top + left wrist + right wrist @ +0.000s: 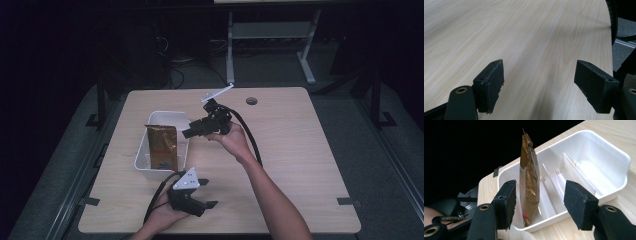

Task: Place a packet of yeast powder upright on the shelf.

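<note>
Gold foil pouch [529, 180] with red and dark print on its face stands upright on its bottom edge inside the white plastic bin [616, 157], in the end slot nearest the tabletop's front edge, top seal sticking well above the rim and leaning slightly. Bin is a rounded rectangular tray with 3 thin white dividers splitting it into slots; the slots other than the pouch's hold nothing. Bin sits on the left half of the tabletop [300, 150], nearer the left edge than the right, about midway front to back.
</note>
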`<state>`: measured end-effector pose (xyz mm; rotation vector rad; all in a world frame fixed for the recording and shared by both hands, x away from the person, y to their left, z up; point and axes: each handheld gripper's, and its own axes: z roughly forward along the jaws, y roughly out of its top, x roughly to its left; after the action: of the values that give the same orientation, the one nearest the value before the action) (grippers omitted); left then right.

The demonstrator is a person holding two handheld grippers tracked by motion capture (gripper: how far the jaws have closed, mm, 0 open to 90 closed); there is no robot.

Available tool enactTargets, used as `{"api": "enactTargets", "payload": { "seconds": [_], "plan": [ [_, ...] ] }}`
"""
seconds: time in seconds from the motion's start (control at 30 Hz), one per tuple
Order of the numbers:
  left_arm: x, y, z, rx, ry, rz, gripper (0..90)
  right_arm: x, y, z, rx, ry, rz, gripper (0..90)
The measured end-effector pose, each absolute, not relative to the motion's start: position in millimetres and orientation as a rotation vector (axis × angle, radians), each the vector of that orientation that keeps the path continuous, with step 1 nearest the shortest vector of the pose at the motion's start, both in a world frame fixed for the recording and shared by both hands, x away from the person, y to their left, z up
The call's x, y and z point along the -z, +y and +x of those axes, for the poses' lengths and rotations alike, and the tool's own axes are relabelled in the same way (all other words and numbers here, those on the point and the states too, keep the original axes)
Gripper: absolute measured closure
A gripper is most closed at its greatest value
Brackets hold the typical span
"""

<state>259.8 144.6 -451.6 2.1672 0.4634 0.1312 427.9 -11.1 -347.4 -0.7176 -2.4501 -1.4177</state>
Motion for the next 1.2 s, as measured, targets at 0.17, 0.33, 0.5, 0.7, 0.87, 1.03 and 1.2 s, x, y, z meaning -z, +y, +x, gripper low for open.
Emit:
{"api": "enactTargets", "payload": {
  "seconds": [0.17,0.33,0.5,0.7,0.87,1.03,1.2],
  "plan": [
    [451,145,260,-0.134,0.467,2.163,23.2,349,-22,425,1.418,-2.456,-0.734,41.3],
    [451,145,260,-0.132,0.465,2.164,23.2,351,-33,425,1.417,-2.456,-0.758,40.3],
    [452,145,261,-0.131,0.467,2.164,23.2,353,-44,422,1.415,-2.456,-0.784,39.3],
    [452,144,261,-0.130,0.465,2.163,23.2,355,-58,420,1.419,-2.461,-0.809,39.0],
    [452,144,261,-0.130,0.464,2.166,23.2,355,-70,418,1.438,-2.449,-0.829,38.3],
    [452,143,261,-0.128,0.466,2.167,23.2,356,-78,414,1.435,-2.461,-0.843,37.0],
    [452,143,261,-0.128,0.466,2.168,23.2,359,-87,412,1.428,-2.464,-0.866,34.5]
  ]
}}
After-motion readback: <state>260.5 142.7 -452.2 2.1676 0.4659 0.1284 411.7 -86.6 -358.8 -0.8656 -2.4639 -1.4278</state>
